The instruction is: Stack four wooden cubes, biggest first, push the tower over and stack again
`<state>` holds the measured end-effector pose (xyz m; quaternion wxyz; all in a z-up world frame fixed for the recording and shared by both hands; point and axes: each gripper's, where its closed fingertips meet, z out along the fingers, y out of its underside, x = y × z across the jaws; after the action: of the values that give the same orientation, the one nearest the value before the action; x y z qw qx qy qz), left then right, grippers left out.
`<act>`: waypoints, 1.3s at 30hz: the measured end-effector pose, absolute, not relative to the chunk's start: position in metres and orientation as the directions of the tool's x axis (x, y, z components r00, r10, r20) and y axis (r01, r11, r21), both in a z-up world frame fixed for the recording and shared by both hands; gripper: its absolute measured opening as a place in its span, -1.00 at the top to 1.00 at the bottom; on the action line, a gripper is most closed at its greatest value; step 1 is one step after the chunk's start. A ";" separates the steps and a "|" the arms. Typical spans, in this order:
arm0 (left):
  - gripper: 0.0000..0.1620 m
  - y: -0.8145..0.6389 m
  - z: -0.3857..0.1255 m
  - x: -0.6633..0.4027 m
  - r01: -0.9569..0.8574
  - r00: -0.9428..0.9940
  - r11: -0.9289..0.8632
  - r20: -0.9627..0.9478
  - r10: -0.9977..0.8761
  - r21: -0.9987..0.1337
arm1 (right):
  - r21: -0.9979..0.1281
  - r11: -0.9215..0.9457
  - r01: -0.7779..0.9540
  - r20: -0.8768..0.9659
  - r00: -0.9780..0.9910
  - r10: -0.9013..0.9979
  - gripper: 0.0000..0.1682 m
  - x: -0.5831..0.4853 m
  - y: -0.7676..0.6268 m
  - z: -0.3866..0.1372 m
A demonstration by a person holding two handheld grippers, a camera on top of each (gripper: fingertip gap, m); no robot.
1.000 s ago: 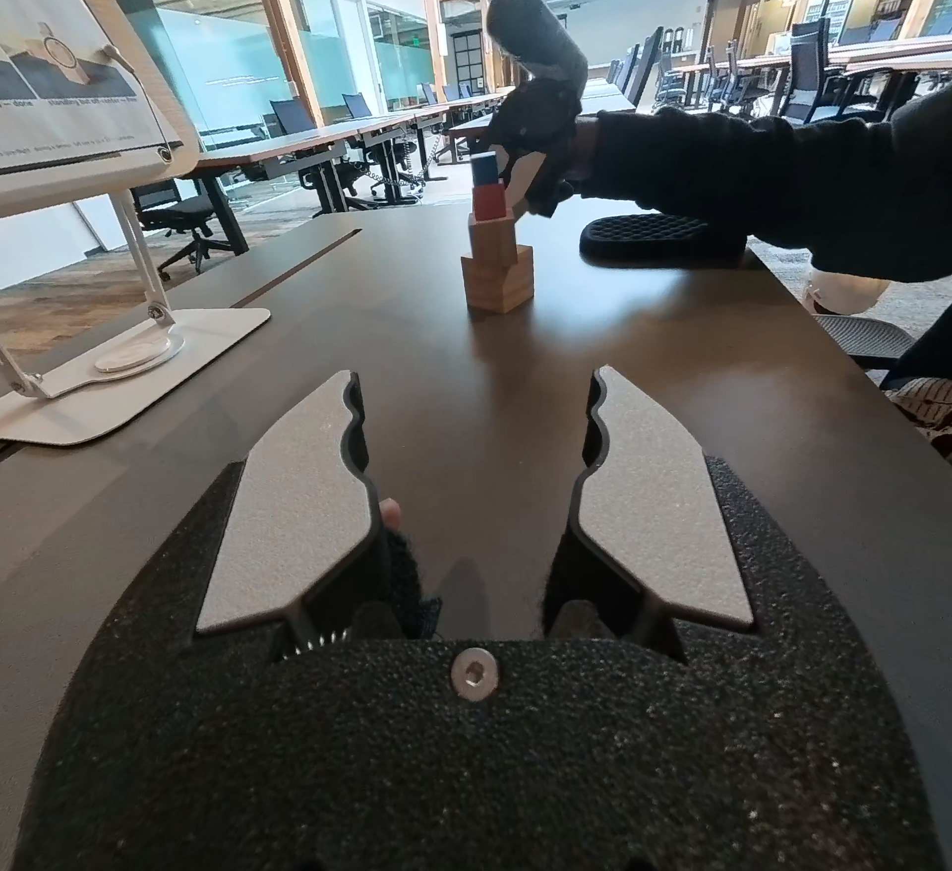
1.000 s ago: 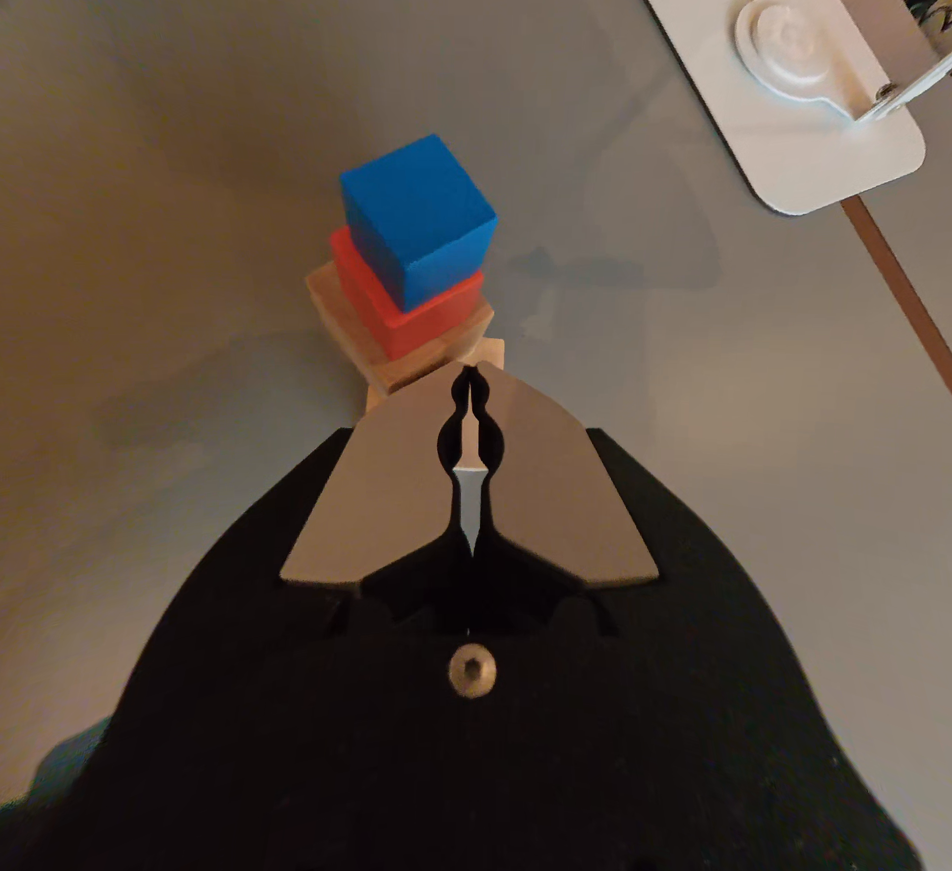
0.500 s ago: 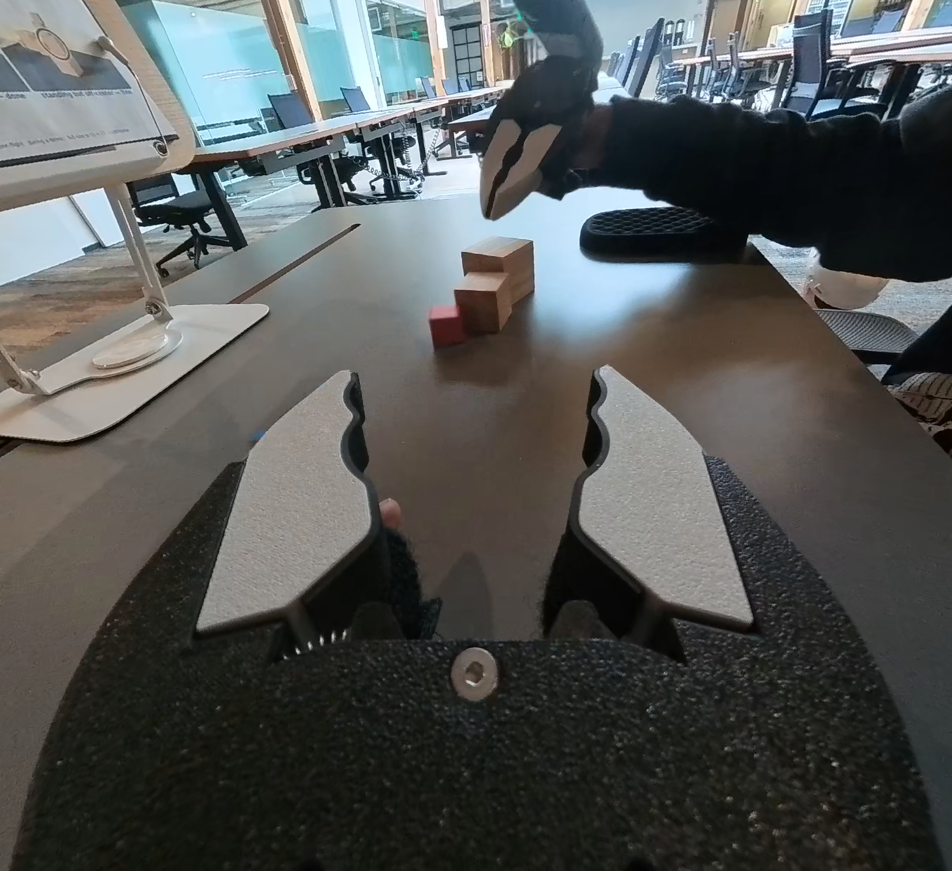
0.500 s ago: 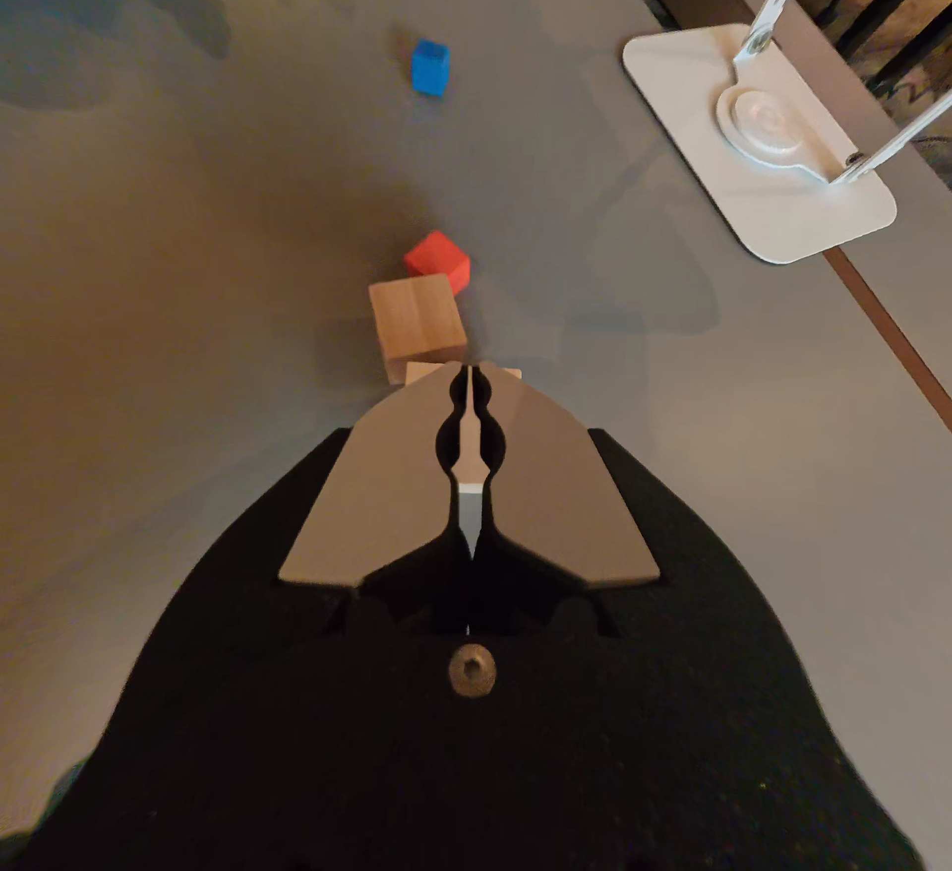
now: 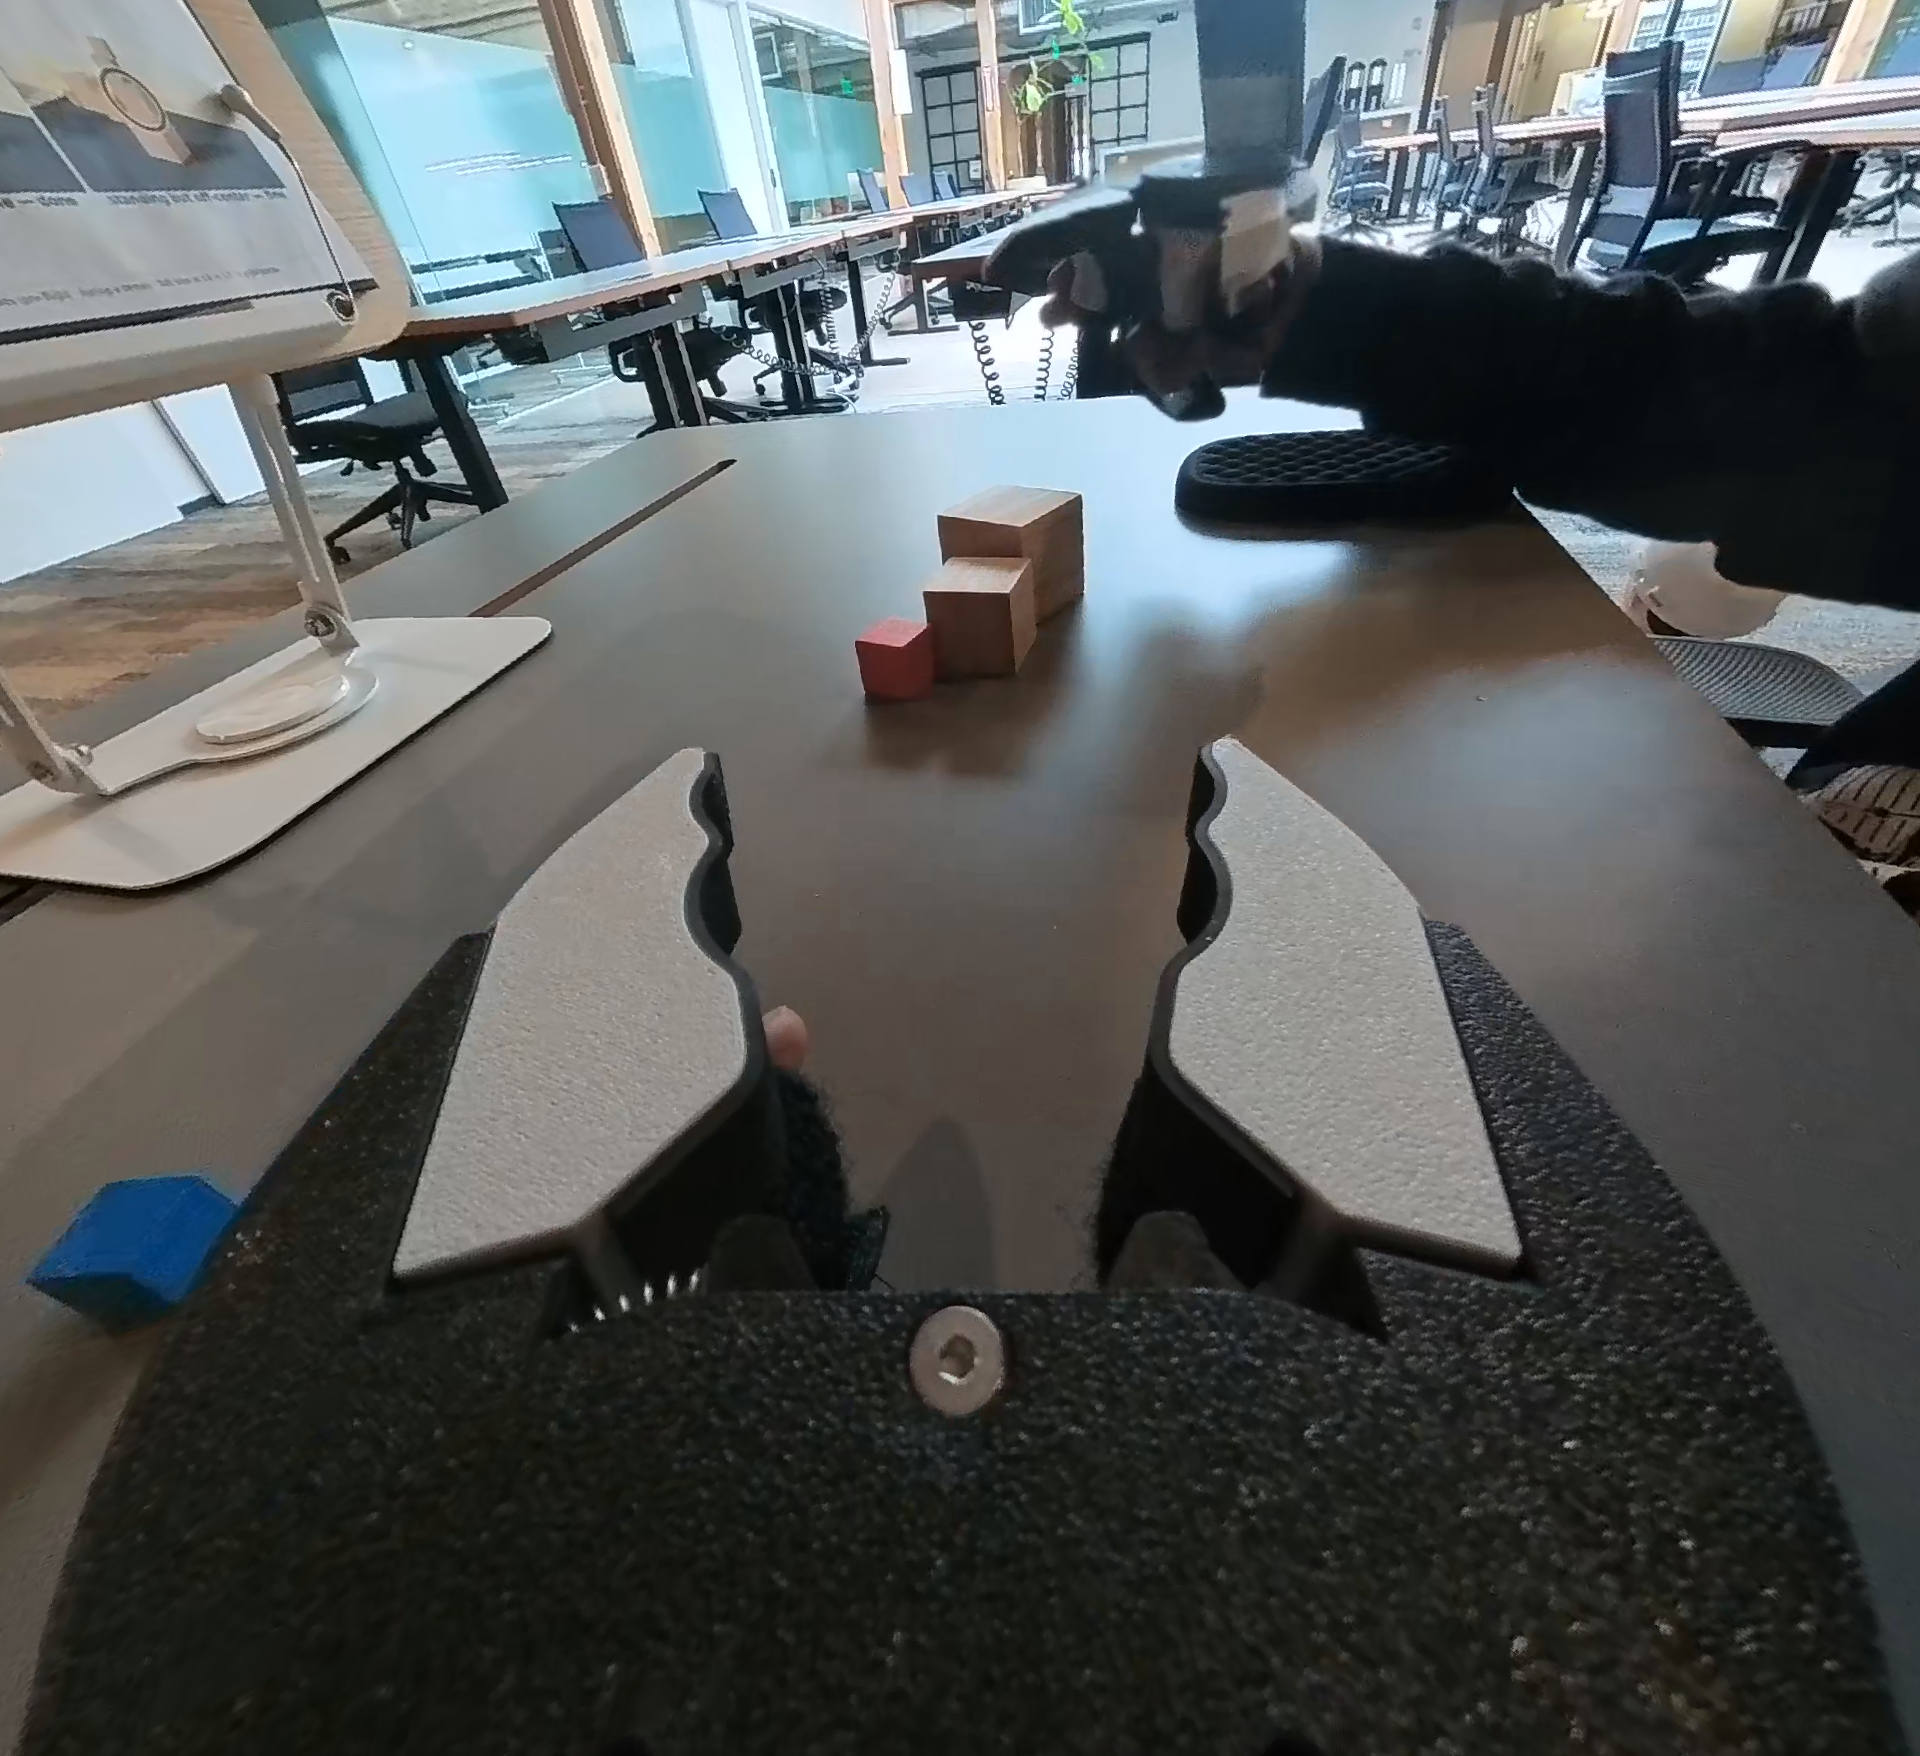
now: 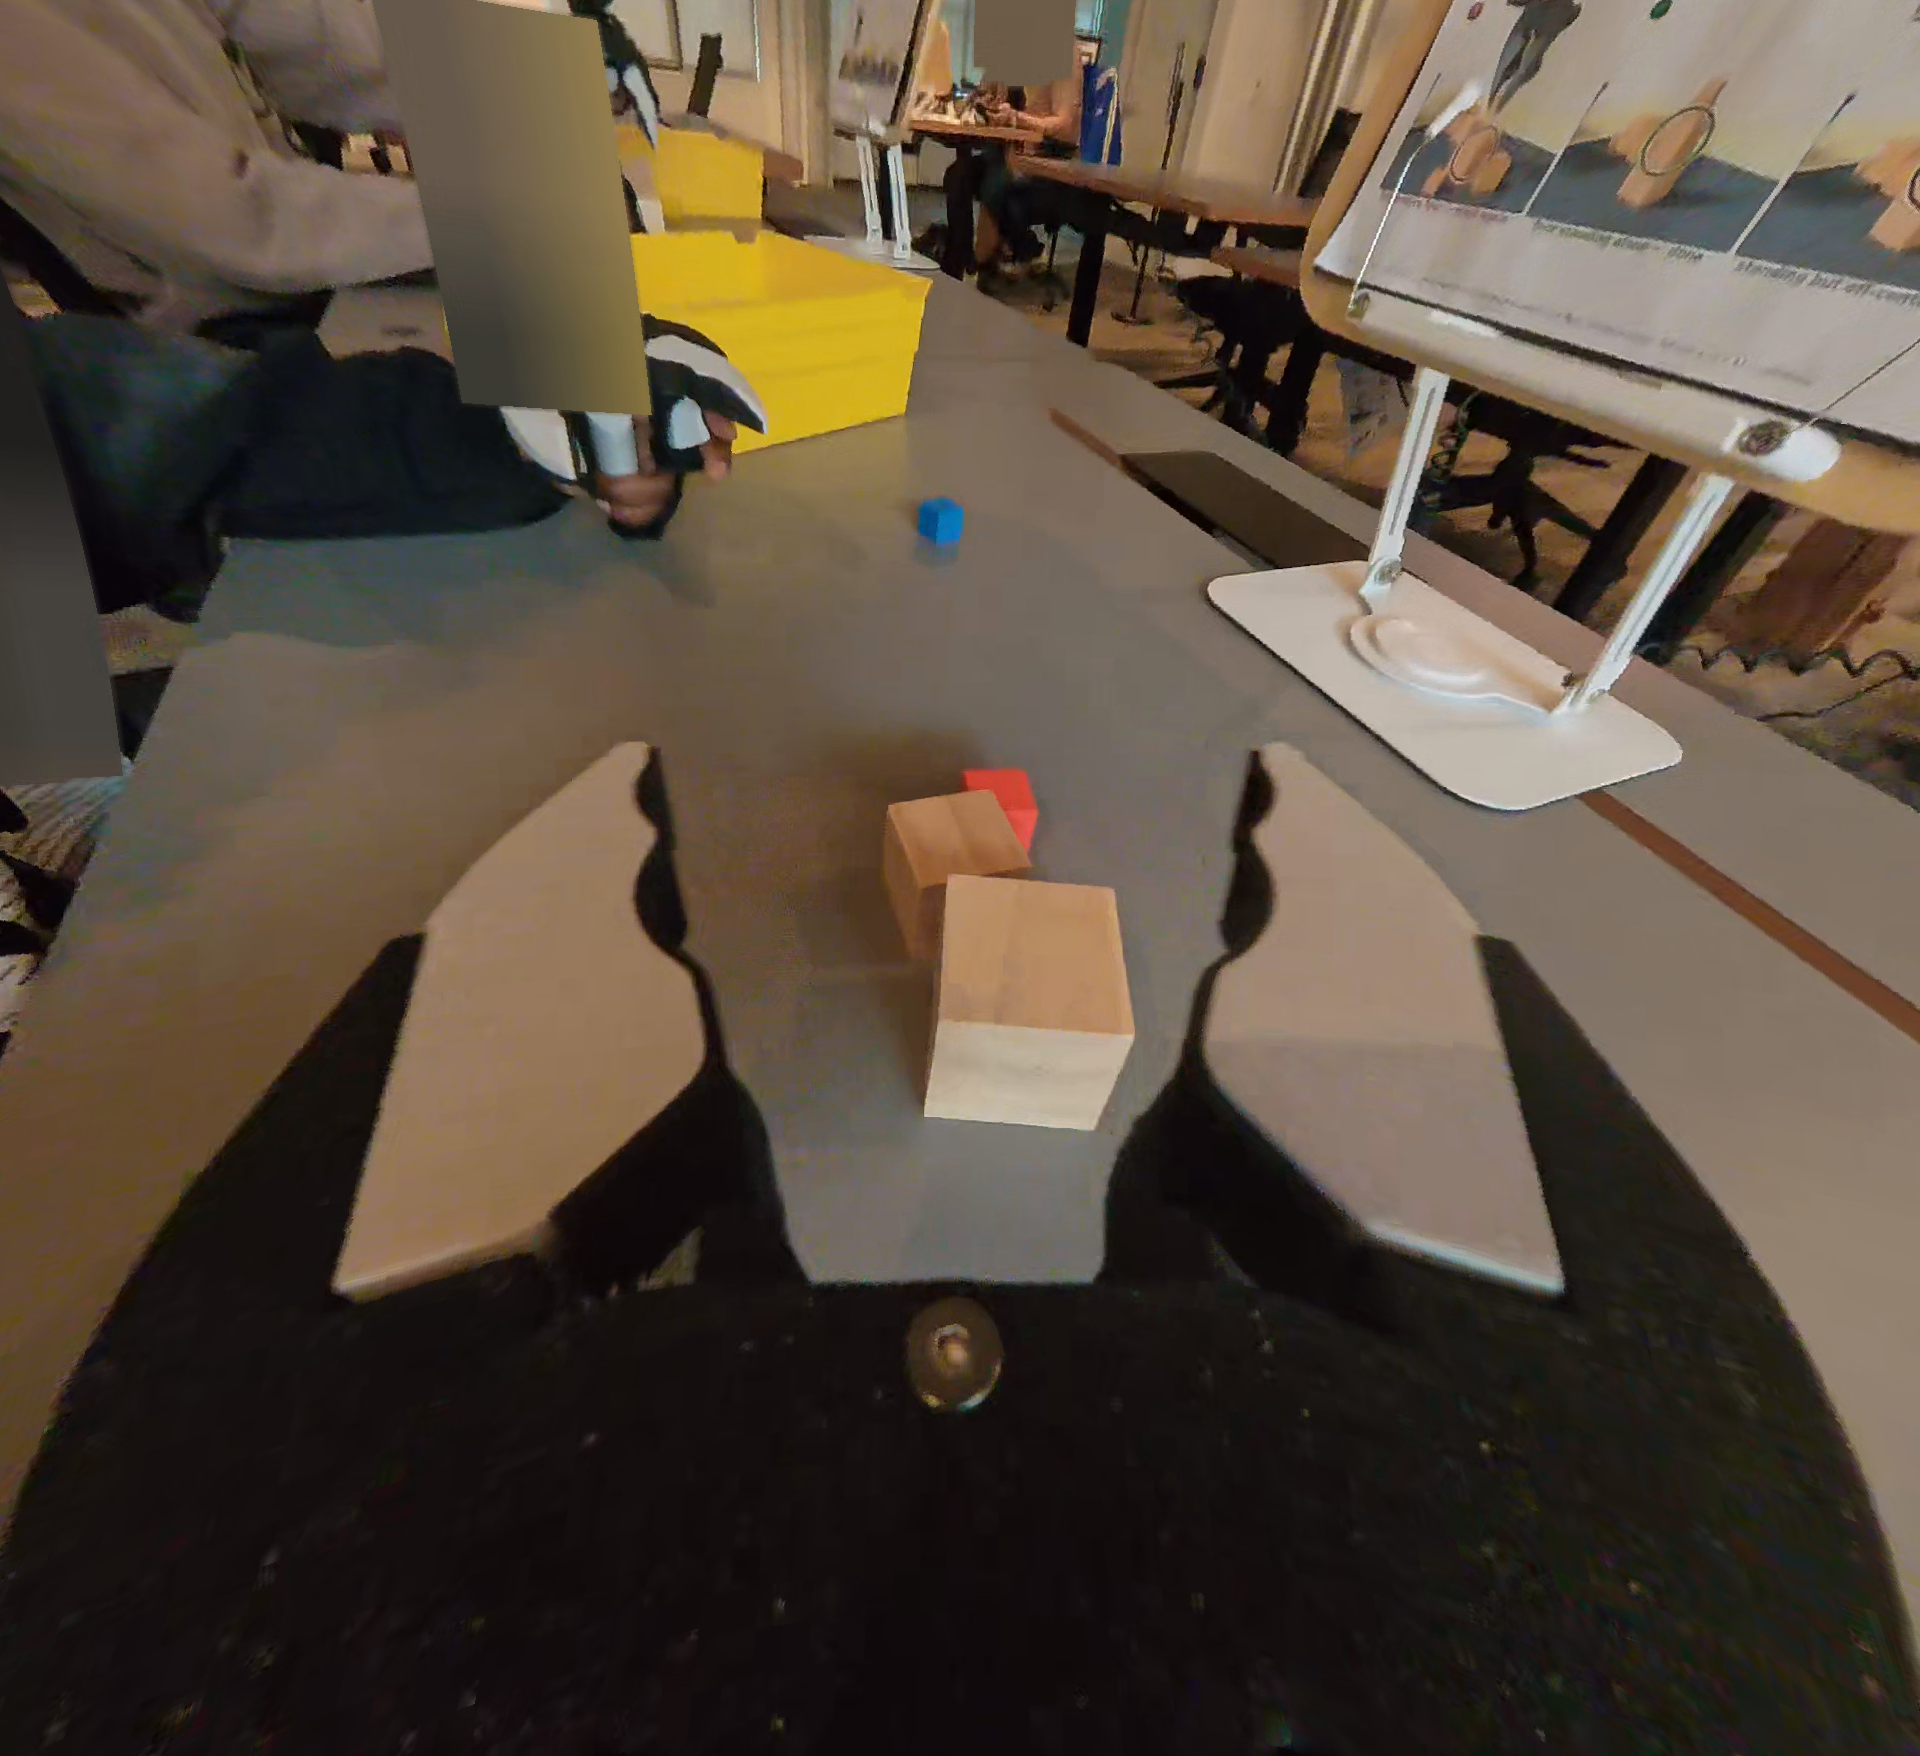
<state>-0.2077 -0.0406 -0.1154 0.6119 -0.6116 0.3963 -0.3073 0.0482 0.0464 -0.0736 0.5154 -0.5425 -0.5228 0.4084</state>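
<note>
Nearest the left gripper [image 5: 961,859], whose fingers are spread wide with nothing between them, the blue cube [image 5: 130,1244] lies by itself on the dark table [image 5: 1351,771], just beside that gripper's left shoulder and well apart from the other three; that isolation suggests it rolled farthest when the tower fell. The gripper itself sits low over the near end of the table, seemingly waiting its turn. Further on, the red cube [image 5: 894,659], the middle wooden cube [image 5: 979,615] and the big wooden cube [image 5: 1013,545] lie in a close, staggered row, touching or nearly so, none on top of another, so the restack has yet to begin. The right gripper [image 6: 951,875] is also spread and empty, with the big wooden cube lying in line between its fingers, probably because the biggest must serve as the base. Bare tabletop surrounds the cluster, giving free room on both sides. The white stand base [image 5: 260,719] occupies the left side, and a dark mesh pad [image 5: 1340,485] lies near the far right edge, where the table drops off towards the chairs beyond.
</note>
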 end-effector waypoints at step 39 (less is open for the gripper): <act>-0.80 -0.054 -0.111 -0.203 -0.035 0.430 0.035 -0.046 -0.902 -0.999 | -0.716 -0.029 0.697 0.093 0.137 0.986 -0.24 0.028 0.081 -0.184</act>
<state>-0.2029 -0.0538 -0.1109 0.6016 -0.5941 0.3941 -0.3603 0.0276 0.0809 -0.1841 0.3226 -0.6816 -0.6175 0.2238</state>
